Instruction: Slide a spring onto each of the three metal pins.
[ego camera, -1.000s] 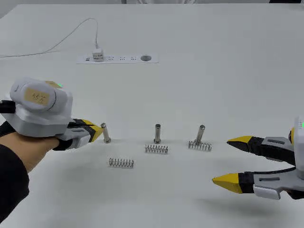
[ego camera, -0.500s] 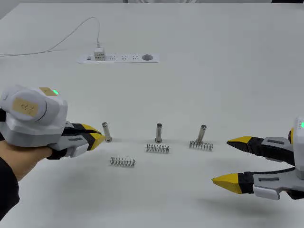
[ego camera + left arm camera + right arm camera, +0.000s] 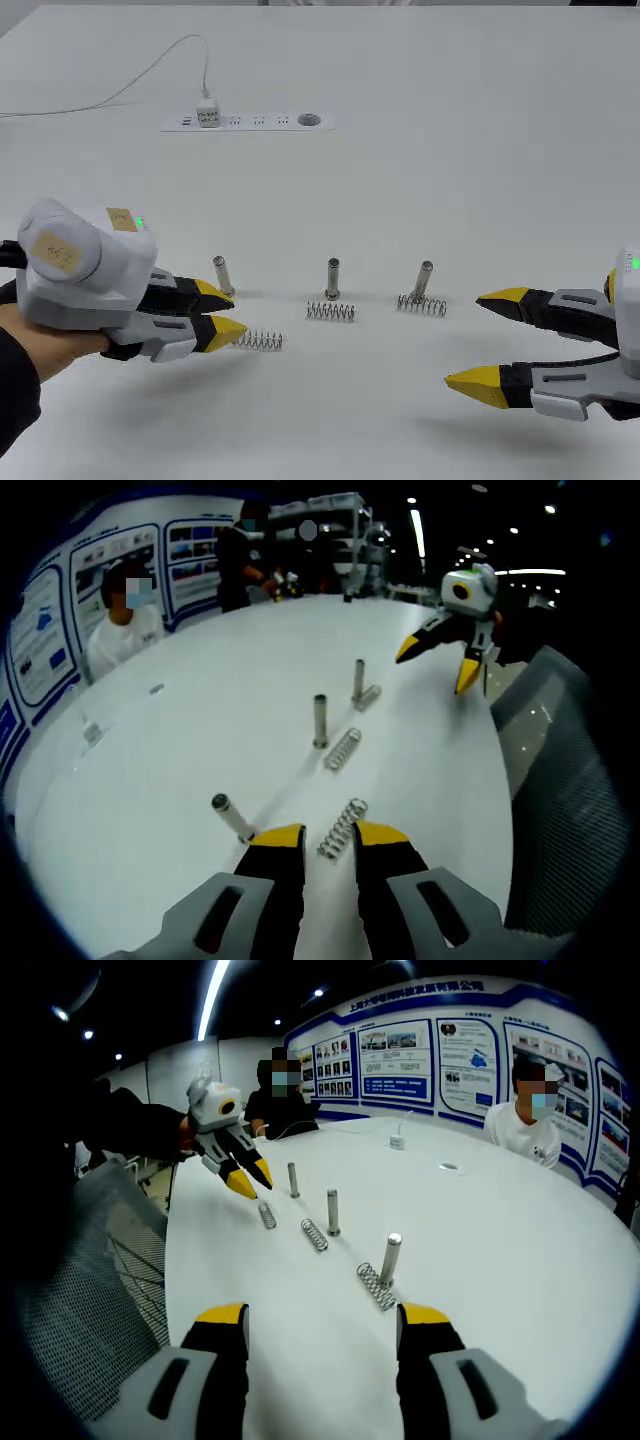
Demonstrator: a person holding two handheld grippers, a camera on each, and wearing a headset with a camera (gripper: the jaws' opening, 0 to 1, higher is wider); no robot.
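**Fingers narrow at the left spring's end**

Fingers of the left gripper (image 3: 238,316) stand slightly apart, their yellow tips either side of the near end of the left spring (image 3: 260,341), which lies flat on the tabletop (image 3: 400,180) near the left pin (image 3: 221,276). The middle spring (image 3: 330,312) lies just beside the middle pin (image 3: 333,278), and the right spring (image 3: 421,304) just beside the right pin (image 3: 424,281). The right gripper (image 3: 464,338) hovers further right, fingers wide, holding nothing.

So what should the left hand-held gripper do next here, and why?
Probably close the left hand-held gripper on the nearest spring. Its open jaws sit either side of that spring's near end, the spring lies flat, and the pin beside it is bare. Once gripped, the spring could be lifted and slid over that pin.
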